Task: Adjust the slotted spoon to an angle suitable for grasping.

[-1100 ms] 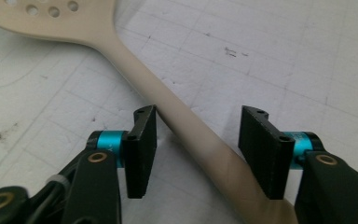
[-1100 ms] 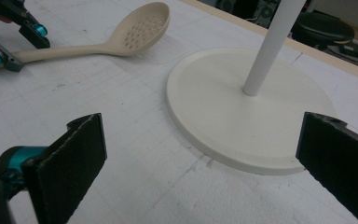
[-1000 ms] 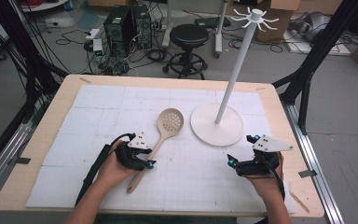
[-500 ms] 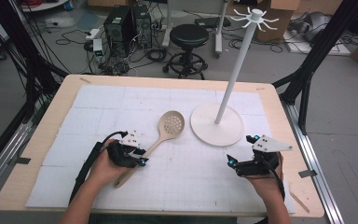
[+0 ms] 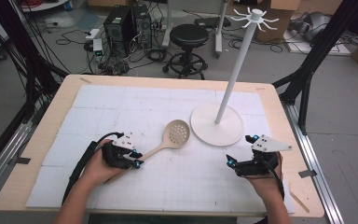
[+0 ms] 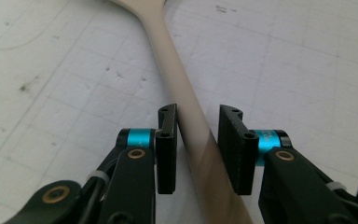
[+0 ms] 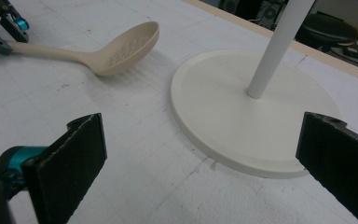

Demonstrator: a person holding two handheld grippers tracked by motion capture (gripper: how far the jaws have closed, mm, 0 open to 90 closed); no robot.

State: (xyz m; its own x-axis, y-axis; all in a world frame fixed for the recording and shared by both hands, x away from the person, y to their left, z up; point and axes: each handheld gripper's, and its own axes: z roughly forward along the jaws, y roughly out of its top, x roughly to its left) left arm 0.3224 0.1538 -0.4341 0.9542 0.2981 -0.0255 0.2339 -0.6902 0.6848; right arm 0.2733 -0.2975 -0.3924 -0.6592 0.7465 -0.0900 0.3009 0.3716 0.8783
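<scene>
A beige slotted spoon lies on the white grid mat, its bowl beside the stand's round base. In the left gripper view its handle runs between the two black pads. My left gripper has just been closing and is now shut on the handle; in the high view it sits at the handle's near end. My right gripper rests on the mat to the right, open wide, with nothing between its pads. It faces the base and the spoon bowl.
A white pole rises from the base to a ring of hooks. The wooden table edge frames the mat. A stool, computers and cables stand on the floor beyond the table.
The left hand shifted left along the handle and its jaws closed on it. The spoon's handle swung a little leftward. The right hand and gripper stayed put.
</scene>
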